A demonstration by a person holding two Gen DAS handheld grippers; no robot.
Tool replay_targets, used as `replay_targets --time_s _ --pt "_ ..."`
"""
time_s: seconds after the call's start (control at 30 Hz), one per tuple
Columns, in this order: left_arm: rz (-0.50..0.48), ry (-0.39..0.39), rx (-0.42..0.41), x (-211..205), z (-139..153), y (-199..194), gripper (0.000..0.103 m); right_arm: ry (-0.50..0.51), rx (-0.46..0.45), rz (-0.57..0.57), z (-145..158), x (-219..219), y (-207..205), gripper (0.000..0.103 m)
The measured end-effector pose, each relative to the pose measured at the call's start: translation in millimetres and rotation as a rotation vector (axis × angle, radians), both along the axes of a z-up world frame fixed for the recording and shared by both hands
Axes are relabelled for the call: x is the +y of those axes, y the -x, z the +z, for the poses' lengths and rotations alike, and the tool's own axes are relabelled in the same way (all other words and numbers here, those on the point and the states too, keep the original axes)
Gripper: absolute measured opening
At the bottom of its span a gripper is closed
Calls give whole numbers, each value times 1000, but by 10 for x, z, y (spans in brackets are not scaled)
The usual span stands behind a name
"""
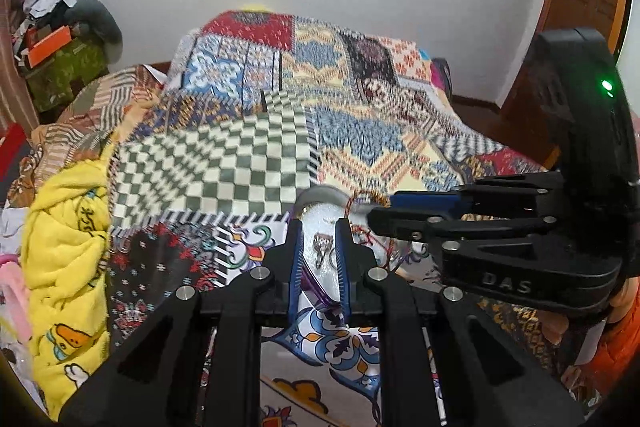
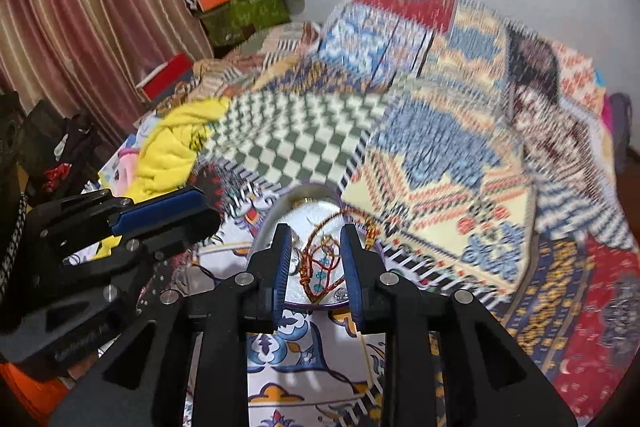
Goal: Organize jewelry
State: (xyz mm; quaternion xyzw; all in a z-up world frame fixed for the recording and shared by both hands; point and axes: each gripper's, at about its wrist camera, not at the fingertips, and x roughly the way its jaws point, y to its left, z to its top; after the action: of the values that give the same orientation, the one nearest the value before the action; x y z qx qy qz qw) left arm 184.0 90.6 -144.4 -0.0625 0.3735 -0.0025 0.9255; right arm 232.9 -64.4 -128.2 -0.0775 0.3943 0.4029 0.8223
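Both claws, left (image 1: 319,251) nearly closed and right (image 2: 315,263) slightly parted, are held empty over the dish (image 2: 280,211) of still-tangled jewelry (image 2: 320,259)

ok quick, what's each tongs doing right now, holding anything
left tongs: nearly shut, seemingly on the white dish's rim
right tongs: open, empty, above the necklace

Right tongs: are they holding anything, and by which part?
Nothing, it seems: the right tongs stand open, pads clear of the copper-red wire jewellery lying in the white, purple-rimmed dish.
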Motion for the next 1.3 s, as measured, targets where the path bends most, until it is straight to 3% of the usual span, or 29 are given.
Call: replay_targets --time_s 0.23,0.5,0.6,0.67,0.73,0.8,0.83,0.93,1.0,1.1,1.13,1.3 --pt "26 -40 -111 -112 505 341 14 -110 -183 -60 714 -306 502 23" --pt "31 -110 -336 -572 1294 1070 16 -292 -399 -134 1454 -763 1345 23" --pt "38 -133 -443 -809 1560 1446 19 -332 -466 -158 1584 -870 1640 23" --pt "38 -128 -493 -890 1671 1634 29 -340 -519 -185 1632 -924 1825 24" --pt "38 -114 -544 -931 1771 1847 34 -353 -545 -207 1643 -972 1946 33" --pt "42 -112 -577 -970 1836 2017 36 -367 -566 -230 1640 -1002 2024 54" --pt "48 -116 -588 -990 1853 2080 40 -366 -589 -253 1640 -1016 2088 58" --pt "84 -130 -625 -1045 1872 2282 61 -359 -623 -295 1637 -1045 2173 71" --pt "101 -136 -645 -1063 1888 2382 64 -360 -638 -321 1629 -1056 2206 85" --pt "102 -122 -650 -1068 1909 2451 90 -372 -654 -365 1630 -1089 2242 99" --pt "103 -118 -657 -1072 1914 2479 98 -373 -657 -375 1631 -1104 2273 100" --pt "117 -172 -681 -1193 1928 2583 102 -372 -652 -399 1620 -1147 2308 102"
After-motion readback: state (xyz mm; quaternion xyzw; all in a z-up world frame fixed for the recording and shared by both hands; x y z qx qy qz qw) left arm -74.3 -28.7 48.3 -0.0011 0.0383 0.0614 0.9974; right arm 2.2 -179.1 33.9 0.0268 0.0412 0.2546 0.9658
